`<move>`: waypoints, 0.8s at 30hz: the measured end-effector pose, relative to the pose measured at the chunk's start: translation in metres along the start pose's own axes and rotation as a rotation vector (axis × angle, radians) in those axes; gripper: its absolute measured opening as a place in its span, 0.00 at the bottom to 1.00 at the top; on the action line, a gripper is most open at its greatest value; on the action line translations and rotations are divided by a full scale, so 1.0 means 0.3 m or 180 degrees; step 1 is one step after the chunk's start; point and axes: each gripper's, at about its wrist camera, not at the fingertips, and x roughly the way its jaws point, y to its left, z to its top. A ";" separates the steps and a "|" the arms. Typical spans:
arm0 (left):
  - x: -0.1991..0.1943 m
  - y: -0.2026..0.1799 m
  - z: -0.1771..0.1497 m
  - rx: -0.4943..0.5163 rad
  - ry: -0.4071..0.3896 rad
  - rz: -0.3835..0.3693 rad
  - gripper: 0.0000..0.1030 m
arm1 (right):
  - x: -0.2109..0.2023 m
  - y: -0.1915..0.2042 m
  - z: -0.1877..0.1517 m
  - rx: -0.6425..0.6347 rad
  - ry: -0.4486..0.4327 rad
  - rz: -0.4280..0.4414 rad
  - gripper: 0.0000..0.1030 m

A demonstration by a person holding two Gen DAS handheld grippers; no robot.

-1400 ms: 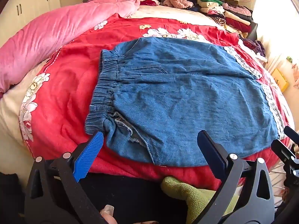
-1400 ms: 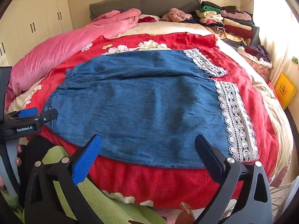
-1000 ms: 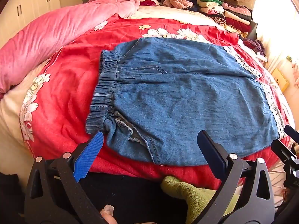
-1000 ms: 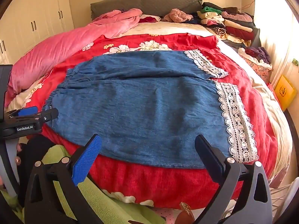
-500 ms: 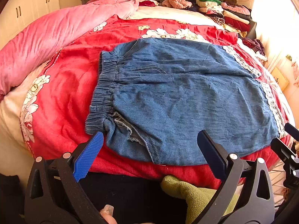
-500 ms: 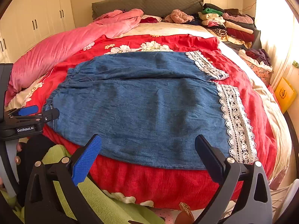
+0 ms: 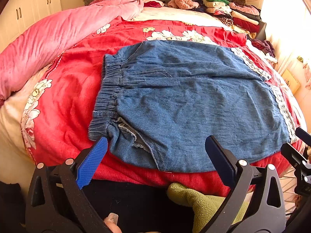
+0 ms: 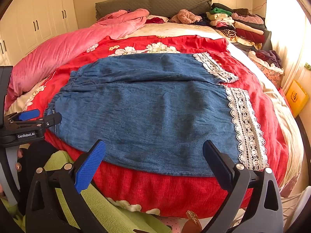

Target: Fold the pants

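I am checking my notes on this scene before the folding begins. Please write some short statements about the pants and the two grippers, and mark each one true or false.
1. The denim pants lie spread flat on the red blanket. True.
2. The left gripper is shut on the waistband. False: it is open and grips nothing.
3. The leg ends carry white lace trim. True.
4. The right gripper holds the lace. False: it is open and holds nothing.
5. A pink quilt covers the pants. False: it lies beside them.
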 end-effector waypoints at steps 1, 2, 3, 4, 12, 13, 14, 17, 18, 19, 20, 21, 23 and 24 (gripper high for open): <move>-0.001 0.000 -0.001 0.0003 -0.0003 0.0001 0.92 | 0.000 -0.001 0.001 0.0009 -0.0002 0.0002 0.96; 0.000 0.000 -0.003 0.0002 -0.0005 0.0003 0.92 | -0.001 -0.001 0.001 0.0011 -0.0004 0.0002 0.96; -0.001 0.000 0.000 0.0004 -0.0006 0.0006 0.92 | -0.001 -0.003 0.000 0.0014 -0.0006 0.0001 0.96; 0.000 0.001 -0.001 0.0001 -0.0003 -0.0002 0.92 | -0.002 -0.003 0.000 0.0016 -0.0009 0.0001 0.96; -0.001 -0.001 -0.001 0.0002 -0.0007 0.0004 0.92 | -0.003 -0.006 -0.001 0.0009 -0.0011 0.0005 0.96; -0.001 -0.001 -0.002 0.0004 -0.0007 0.0001 0.92 | -0.002 -0.006 -0.001 0.0008 -0.0009 0.0003 0.96; -0.001 -0.001 -0.002 0.0006 -0.0007 -0.0001 0.92 | -0.003 -0.005 -0.001 0.0010 -0.0010 0.0001 0.96; -0.001 -0.002 -0.002 0.0010 0.0000 0.0001 0.92 | -0.002 -0.004 -0.001 0.0011 -0.0009 0.0003 0.96; -0.001 -0.002 -0.001 0.0015 -0.0001 0.0004 0.92 | -0.001 -0.003 -0.001 0.0008 -0.0006 0.0005 0.96; -0.002 -0.003 0.000 0.0022 0.0001 0.0008 0.92 | -0.003 -0.003 -0.001 0.0003 -0.0009 0.0006 0.96; -0.003 -0.003 0.002 0.0023 0.0001 0.0007 0.92 | -0.003 -0.004 -0.001 0.0003 -0.0009 0.0006 0.96; 0.000 -0.003 -0.002 0.0031 -0.0004 0.0004 0.92 | -0.003 -0.003 -0.002 -0.0003 -0.0009 0.0007 0.96; 0.000 -0.004 -0.003 0.0029 -0.0003 0.0010 0.92 | -0.002 0.000 -0.002 -0.0009 -0.0009 0.0010 0.96; 0.000 -0.003 0.001 0.0033 -0.0005 0.0010 0.92 | 0.000 0.001 -0.002 -0.0011 -0.0007 0.0010 0.96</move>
